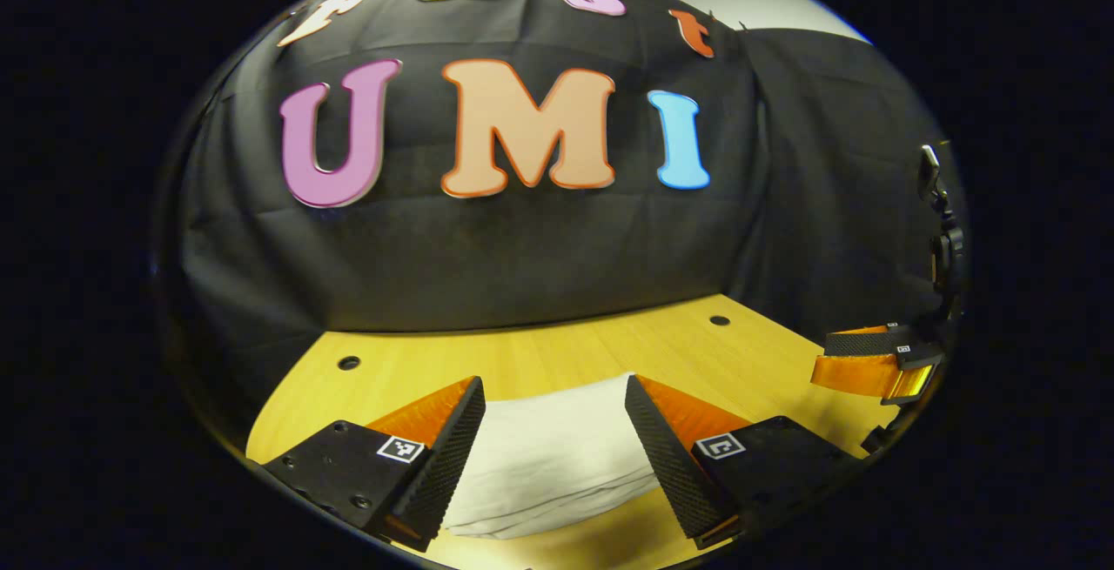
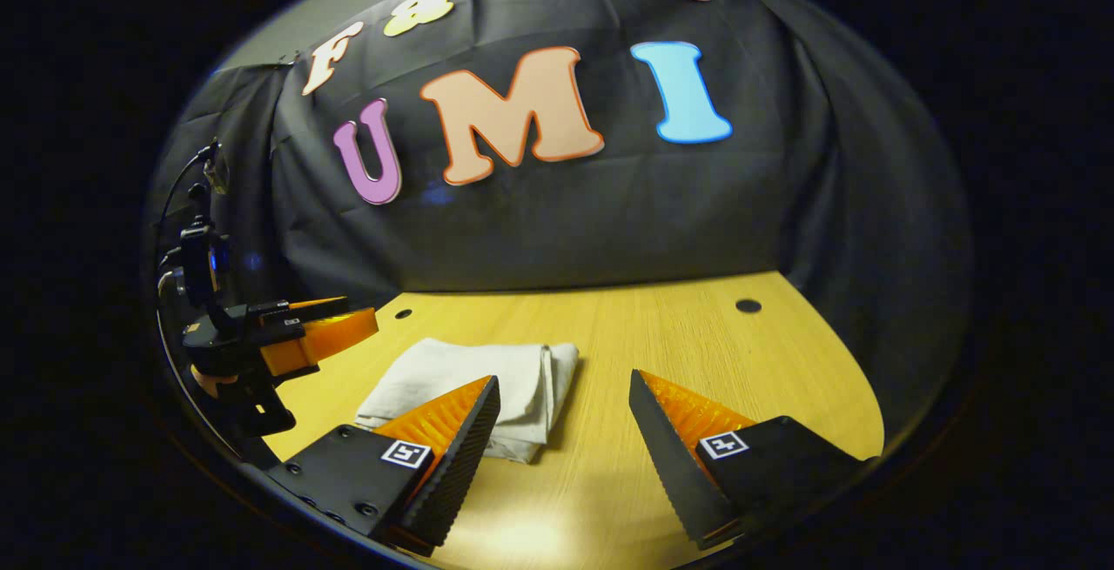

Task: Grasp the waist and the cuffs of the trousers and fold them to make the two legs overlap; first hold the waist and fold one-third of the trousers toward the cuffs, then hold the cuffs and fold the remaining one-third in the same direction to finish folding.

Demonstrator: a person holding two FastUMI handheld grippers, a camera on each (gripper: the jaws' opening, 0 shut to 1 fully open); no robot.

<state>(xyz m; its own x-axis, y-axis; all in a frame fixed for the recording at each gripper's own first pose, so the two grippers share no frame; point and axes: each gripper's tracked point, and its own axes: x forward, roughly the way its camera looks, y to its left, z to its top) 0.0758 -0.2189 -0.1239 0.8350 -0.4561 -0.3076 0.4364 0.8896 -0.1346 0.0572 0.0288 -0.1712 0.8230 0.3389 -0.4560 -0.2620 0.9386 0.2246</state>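
Trousers (image 2: 474, 392): white, folded into a compact bundle, lying flat on the table; held by neither claw.

Table (image 2: 661, 335): light wood top with small round holes; we log it as the largest item, stretching ahead of both claws to the black cloth wall (image 2: 566, 222).

Trousers, location relative to left gripper (image 1: 554, 403): in the left gripper view the bundle (image 1: 548, 457) lies directly between and below our two spread fingers, which do not touch the cloth that we can see. Fingers stand wide apart, nothing clamped.

Trousers, location relative to right gripper (image 2: 564, 400): in the right gripper view the bundle sits ahead and to the left, its near edge partly hidden behind the left-hand finger; layered fold edges face the gap between the fingers. Whether that finger touches the cloth we cannot tell. Fingers stand wide apart, bare table between them.

Other entries: right gripper seen at the far right of the left gripper view (image 1: 879, 365); left gripper seen at the far left of the right gripper view (image 2: 322, 331), above the table, beside the bundle.
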